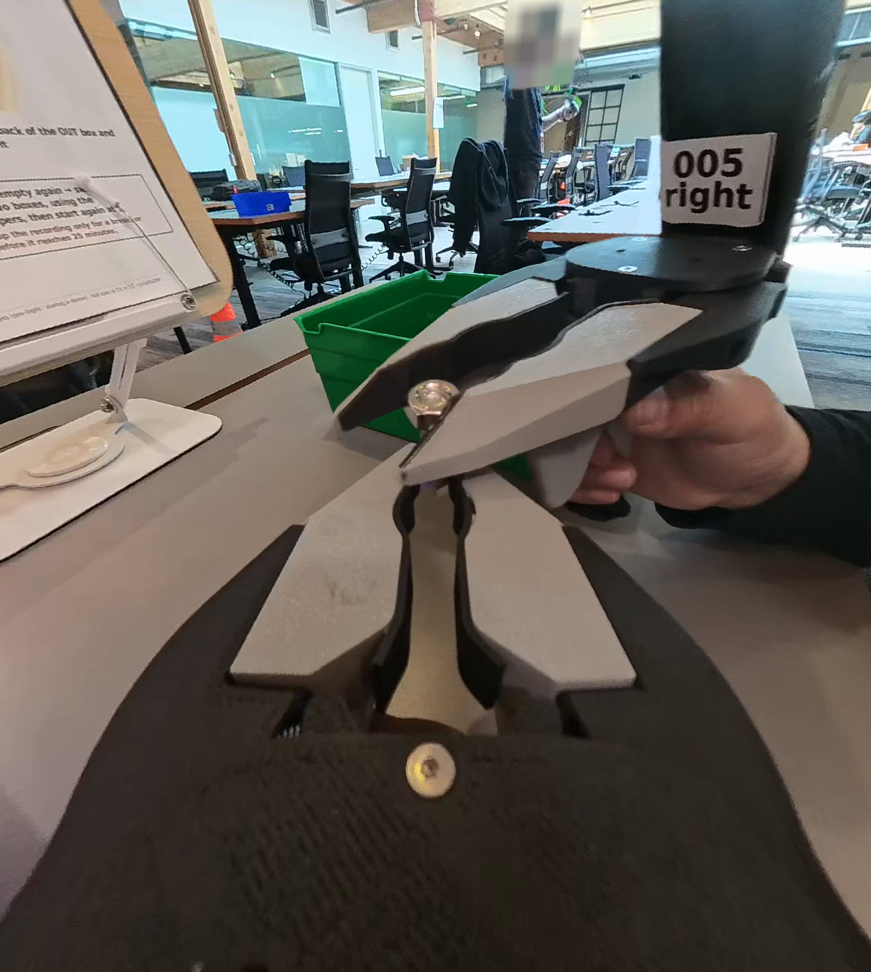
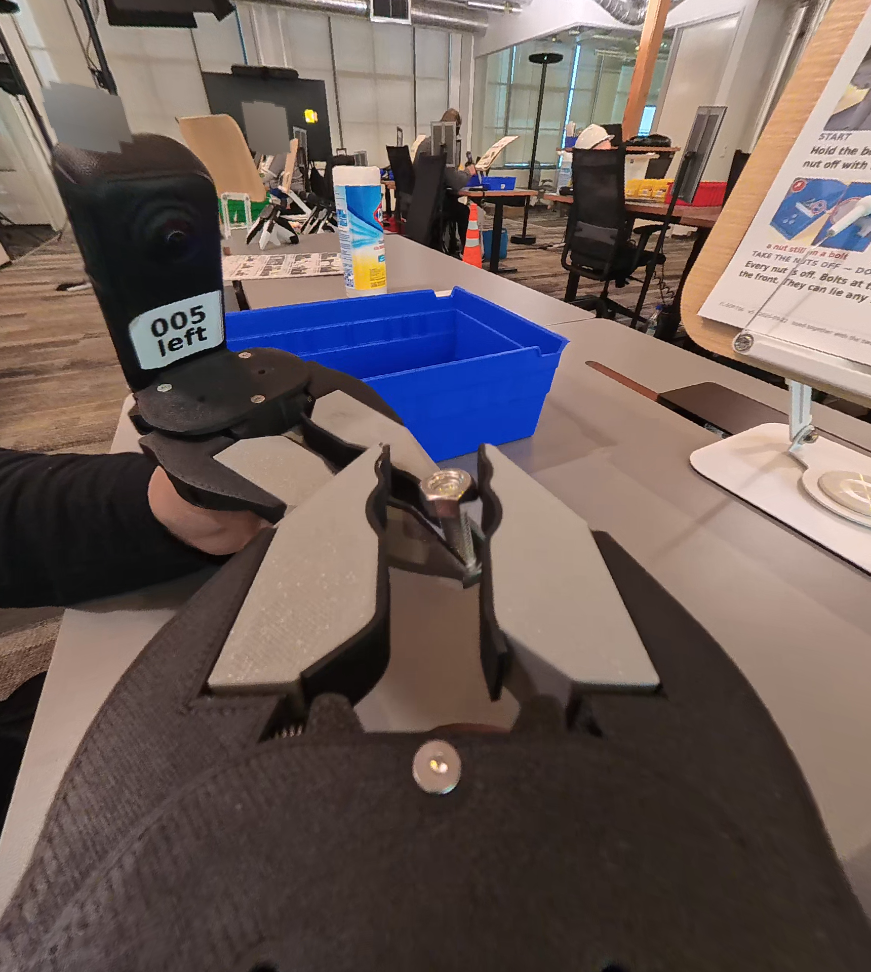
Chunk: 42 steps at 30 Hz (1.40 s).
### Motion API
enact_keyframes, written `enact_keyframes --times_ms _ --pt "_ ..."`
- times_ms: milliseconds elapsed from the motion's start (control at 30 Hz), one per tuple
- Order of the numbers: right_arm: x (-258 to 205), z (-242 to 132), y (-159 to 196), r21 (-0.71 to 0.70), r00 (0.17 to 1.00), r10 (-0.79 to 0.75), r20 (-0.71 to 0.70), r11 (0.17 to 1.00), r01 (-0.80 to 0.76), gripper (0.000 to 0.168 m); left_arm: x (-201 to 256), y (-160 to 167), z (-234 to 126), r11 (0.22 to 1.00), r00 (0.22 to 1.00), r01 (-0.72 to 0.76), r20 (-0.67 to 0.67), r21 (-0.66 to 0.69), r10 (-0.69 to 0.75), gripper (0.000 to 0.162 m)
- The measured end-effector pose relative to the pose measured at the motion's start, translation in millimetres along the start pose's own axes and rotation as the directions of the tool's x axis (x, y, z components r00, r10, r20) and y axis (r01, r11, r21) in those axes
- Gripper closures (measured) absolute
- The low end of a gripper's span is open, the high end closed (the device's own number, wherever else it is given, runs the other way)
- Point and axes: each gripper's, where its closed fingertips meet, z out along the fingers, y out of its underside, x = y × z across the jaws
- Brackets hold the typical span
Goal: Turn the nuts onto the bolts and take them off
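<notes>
Left wrist view is showing the right gripper (image 1: 425, 415) reaching in from 3 o'clock, and its two grey fingers are pinching the hex end of the bolt (image 1: 431, 402) just above center, with the green bin (image 1: 365, 336) sitting right behind it toward 12. A hand (image 1: 696, 442) in a black sleeve is squeezing the handle over at 3 o'clock. The left gripper (image 1: 431, 497) is pointing straight up the frame with its fingers drawn close together, and its tips are sitting right under the other gripper's fingers, so I can't tell whether they're pinching anything. Right wrist view is giving a better look: the bolt (image 2: 452, 518) is tilting, hex end up at about 12 o'clock between the right gripper's (image 2: 433, 473) fingertips, threaded shank running down and toward 5 o'clock. The blue bin (image 2: 454, 389) is resting on the grey table (image 2: 633, 552) just beyond, and a paper stand (image 2: 812, 473) is sitting at 3 o'clock.
</notes>
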Motion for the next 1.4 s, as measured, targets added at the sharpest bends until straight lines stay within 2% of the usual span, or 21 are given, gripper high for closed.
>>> enact_keyframes --times_ms 233,433,500,600,967,1400 --pt "5.9 -6.2 -7.6 0.035 1.000 0.009 -0.020 0.999 -0.008 0.139 -23.2 -3.1 -6.6 0.997 0.994 0.071 0.080 0.035 -0.073 0.156" --pt "2.5 -1.5 -2.6 0.017 1.000 0.009 -0.009 1.000 -0.009 0.136 -11.7 -2.0 -2.9 0.998 0.998 0.057 0.030 0.026 -0.058 0.156" --pt "-1.7 1.1 0.1 0.006 1.000 0.009 0.010 1.000 -0.009 0.139 2.3 -6.1 -1.2 0.998 0.999 0.034 -0.028 0.048 -0.033 0.155" --pt "-4.8 1.6 -0.2 0.002 1.000 -0.003 0.017 1.000 0.003 0.140 5.8 -4.1 0.5 0.999 0.999 0.014 -0.031 0.034 -0.013 0.155" --pt "5.0 -7.1 -9.4 0.038 1.000 -0.004 -0.024 0.999 0.005 0.137 -11.2 -6.3 -5.3 0.997 0.998 0.058 0.024 0.046 -0.059 0.155" --pt "5.9 -7.3 -9.6 0.020 0.994 -0.076 -0.076 0.997 0.078 0.138 -25.4 -1.9 -7.5 0.995 0.992 0.098 0.079 0.028 -0.100 0.156"
